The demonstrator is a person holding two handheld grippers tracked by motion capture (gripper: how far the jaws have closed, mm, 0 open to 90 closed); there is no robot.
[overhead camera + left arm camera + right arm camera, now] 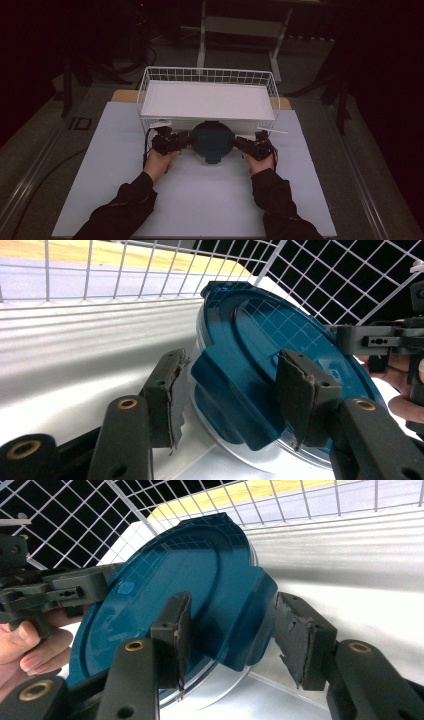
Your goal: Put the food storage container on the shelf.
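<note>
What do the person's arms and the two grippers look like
Both arms wear dark long sleeves. The left gripper and right gripper are black, with brass-coloured rivets on the jaw links and worn, ragged-edged dark pads. A black cable trails from the left one.

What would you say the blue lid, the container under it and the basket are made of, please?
Lid: probably moulded plastic, teal, slightly glossy, since the basket's grid reflects in it. Container: apparently clear plastic; a see-through rim edge shows under the lid. Basket: thin wire in a square mesh, white-coated, most likely metal. Its white liner looks smooth and matte; plastic or board, hard to say.
</note>
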